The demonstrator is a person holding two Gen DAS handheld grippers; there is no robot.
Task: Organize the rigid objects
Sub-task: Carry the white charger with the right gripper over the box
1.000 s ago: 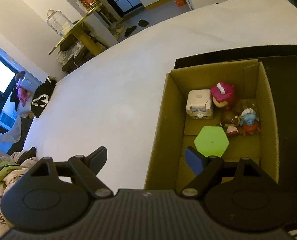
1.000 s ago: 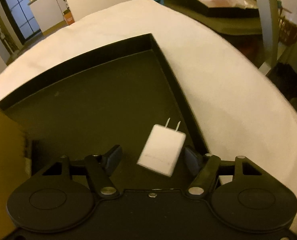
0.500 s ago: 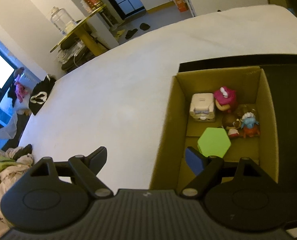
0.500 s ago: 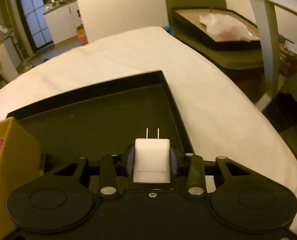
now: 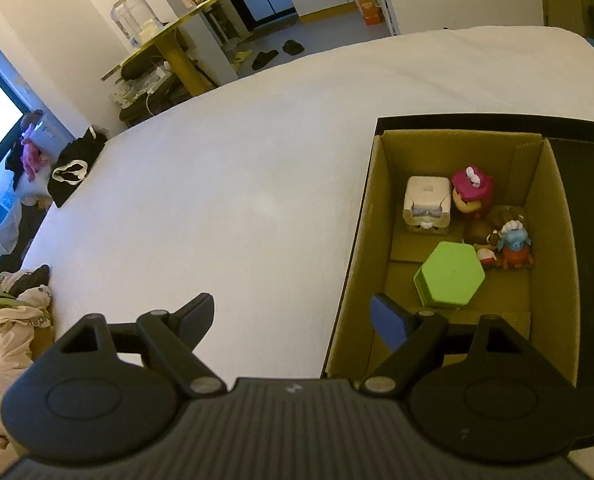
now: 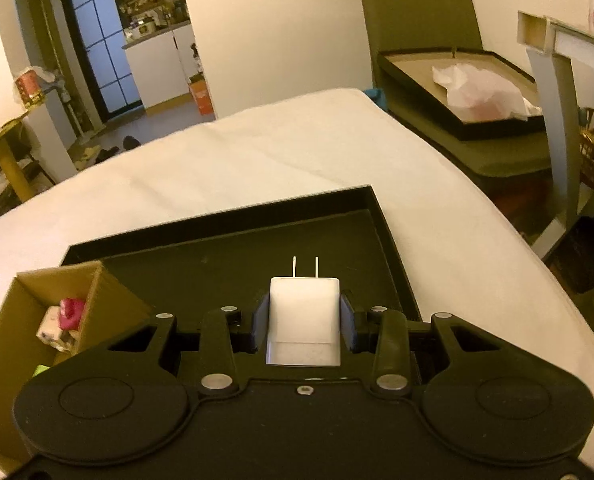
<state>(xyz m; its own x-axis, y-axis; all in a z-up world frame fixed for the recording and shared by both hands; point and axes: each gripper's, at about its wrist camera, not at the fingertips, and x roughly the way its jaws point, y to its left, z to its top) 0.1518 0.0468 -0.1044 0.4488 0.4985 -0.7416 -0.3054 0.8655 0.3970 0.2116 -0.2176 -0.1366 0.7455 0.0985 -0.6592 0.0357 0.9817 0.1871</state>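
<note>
Charger lifted off the black tray, clamped in the right gripper.

A second ago the white charger lay loose on the black tray between spread fingers; now the right gripper pinches it on both sides, prongs pointing forward, raised above the tray floor. The view has risen, so the cardboard box now shows at lower left. The left gripper stays spread and empty, one finger over the white bedsheet, the other over the box's near edge. Inside the box lie a green hexagonal case, a white cube toy and a pink figurine, all unmoved.
</note>
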